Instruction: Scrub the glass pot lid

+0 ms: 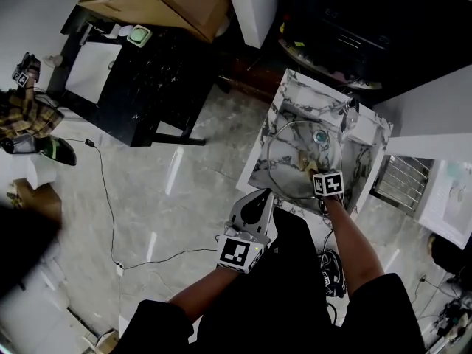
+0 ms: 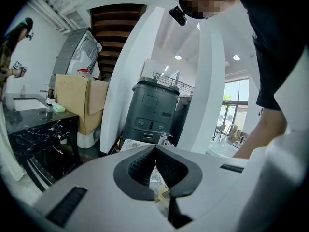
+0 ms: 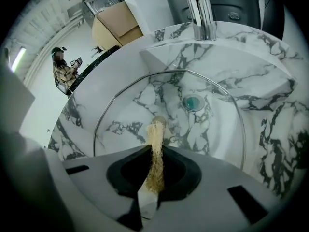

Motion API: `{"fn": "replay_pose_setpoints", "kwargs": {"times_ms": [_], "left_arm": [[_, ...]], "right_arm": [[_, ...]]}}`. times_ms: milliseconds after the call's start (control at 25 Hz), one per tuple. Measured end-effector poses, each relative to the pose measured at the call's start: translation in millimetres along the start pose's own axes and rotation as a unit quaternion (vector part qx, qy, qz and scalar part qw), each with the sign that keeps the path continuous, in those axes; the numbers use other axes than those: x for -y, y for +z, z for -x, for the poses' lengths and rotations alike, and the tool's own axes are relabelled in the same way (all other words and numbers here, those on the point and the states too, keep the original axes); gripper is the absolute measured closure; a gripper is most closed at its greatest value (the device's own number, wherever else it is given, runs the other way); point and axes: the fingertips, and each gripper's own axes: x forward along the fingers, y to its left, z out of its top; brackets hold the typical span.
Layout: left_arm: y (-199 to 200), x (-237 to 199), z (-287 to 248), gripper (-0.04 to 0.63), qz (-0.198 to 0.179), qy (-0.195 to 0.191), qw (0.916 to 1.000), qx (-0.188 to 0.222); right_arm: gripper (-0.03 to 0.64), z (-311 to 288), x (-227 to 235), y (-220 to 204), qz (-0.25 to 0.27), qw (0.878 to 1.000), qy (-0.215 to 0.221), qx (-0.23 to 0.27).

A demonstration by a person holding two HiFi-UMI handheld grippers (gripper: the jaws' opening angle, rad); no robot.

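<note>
The lid [image 1: 289,150] lies flat in the marble sink [image 1: 308,88], near the faucet [image 1: 349,116]. The right gripper [image 1: 316,174] reaches over the lid's near edge, with a tan pad [image 1: 309,167] at its tip on the glass. The left gripper [image 1: 262,196] hangs just beside the sink's left rim, off the lid. 1 black table [image 1: 140,80] stands well apart.

Faucet [image 3: 203,13] behind lid [image 3: 212,134], open floor [image 1: 184,190] left

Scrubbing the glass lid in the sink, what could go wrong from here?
Nothing steadies the glass lid: the left gripper is shut, empty and away from the sink, so the lid may slide or rock.
The scrub pad sticks far out of the right gripper; pressed, it may fold or slip.
</note>
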Motion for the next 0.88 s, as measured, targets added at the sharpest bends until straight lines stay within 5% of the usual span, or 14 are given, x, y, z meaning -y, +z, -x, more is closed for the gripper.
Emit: {"fn": "replay_pose_setpoints", "kwargs": {"times_ms": [480, 880], "left_arm": [[-2, -8, 16, 0.580, -0.004, 0.000, 1.0000, -0.002], [24, -15, 21, 0.580, -0.003, -0.017, 0.9998, 0.013]], "right_arm": [[0.563, -9, -36, -6, 0.025, 0.999, 0.033, -0.023], [0.565, 31, -43, 20, 0.004, 0.998, 0.013, 0.054]]}}
